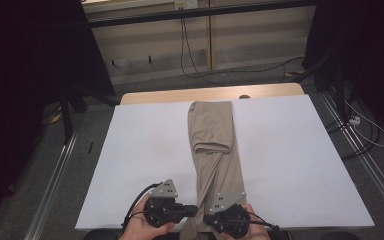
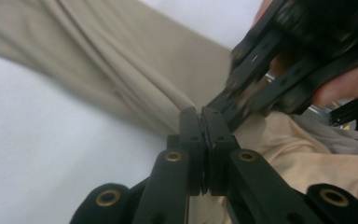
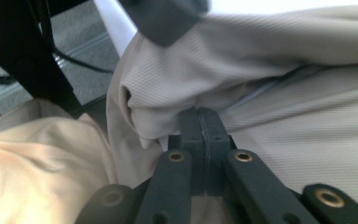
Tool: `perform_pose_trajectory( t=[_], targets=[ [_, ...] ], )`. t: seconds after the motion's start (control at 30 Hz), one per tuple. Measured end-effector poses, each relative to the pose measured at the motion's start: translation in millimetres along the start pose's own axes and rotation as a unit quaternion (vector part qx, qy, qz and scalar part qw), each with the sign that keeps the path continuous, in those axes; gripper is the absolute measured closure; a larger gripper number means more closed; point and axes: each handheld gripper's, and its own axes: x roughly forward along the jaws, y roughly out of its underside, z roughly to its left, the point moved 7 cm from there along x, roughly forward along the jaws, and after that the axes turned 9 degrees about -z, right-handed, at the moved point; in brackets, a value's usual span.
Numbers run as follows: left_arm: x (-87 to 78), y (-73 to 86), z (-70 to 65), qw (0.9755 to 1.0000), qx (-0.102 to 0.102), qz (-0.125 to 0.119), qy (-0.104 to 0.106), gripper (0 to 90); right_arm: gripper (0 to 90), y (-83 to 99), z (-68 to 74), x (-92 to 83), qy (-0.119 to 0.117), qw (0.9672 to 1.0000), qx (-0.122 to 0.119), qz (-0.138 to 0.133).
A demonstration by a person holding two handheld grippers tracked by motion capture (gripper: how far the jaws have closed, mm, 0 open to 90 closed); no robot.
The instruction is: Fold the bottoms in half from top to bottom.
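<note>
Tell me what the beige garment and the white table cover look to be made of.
Garment: soft, matte, thin fabric, probably a knit; the right gripper view shows fine ribbing, and it bunches into loose folds. Table cover: smooth, flat, matte white sheet, no visible weave or creases; paper, board or plastic, cannot tell which.

A white sheet (image 1: 290,165) covers the surface (image 1: 180,95), whose wooden far edge stays bare. Beyond it, a black cable (image 1: 190,65) hangs down a pale wall panel (image 1: 145,40) onto the grey floor (image 1: 70,200).

Beige trousers (image 1: 215,145) lie lengthwise on the table (far end folded back).
</note>
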Motion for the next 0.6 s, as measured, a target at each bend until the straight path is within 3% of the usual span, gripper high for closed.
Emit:
perform_pose_trajectory(
  t=[0.1,0.2,0.23,0.27,0.33,0.37,0.43,0.5,0.53,0.6],
  targets=[
    [4.0,-2.3,-4.3,1.0,0.001,-0.001,0.005,88.4,82.4,0.8,0.0,-3.6,-0.01,0.9998,0.015,-0.002],
    [13.2,-5.5,-9.6,0.9999,0.001,0.006,0.016,88.4,74.8,3.5,-12.5,-18.9,0.005,0.9995,0.028,-0.011],
    [17.9,-6.9,-11.9,0.9999,0.001,0.006,0.012,88.4,73.8,4.7,-19.0,-25.2,0.017,0.9992,0.034,-0.014],
    [23.8,-8.1,-15.8,0.9996,0.006,0.011,0.025,88.4,72.8,6.3,-26.3,-31.4,0.031,0.9986,0.038,-0.017],
    [35.3,-9.9,-20.9,0.9993,0.016,0.019,0.029,88.4,68.8,11.6,-40.2,-41.4,0.054,0.9974,0.047,-0.01],
    [39.7,-10.7,-22.8,0.9992,0.015,0.02,0.032,88.4,66.3,15.5,-48.4,-46.9,0.077,0.9958,0.05,-0.005],
    [50.1,-12.4,-26.5,0.9986,0.022,0.028,0.038,88.4,65.9,23.6,-57.6,-54.8,0.105,0.9931,0.052,0.006],
    [59.2,-13.2,-28.7,0.9985,0.024,0.035,0.036,88.3,66.5,30.7,-61.3,-60.5,0.117,0.9912,0.061,0.014],
    [65.0,-12.8,-30.1,0.9979,0.02,0.037,0.05,88.3,68.9,33.4,-61.7,-63.5,0.117,0.9911,0.062,0.011],
    [73.8,-8.6,-30.8,0.9971,0.018,0.051,0.053,87.6,75.7,37.2,-61.6,-69.5,0.121,0.9905,0.062,0.021]
  ],
)
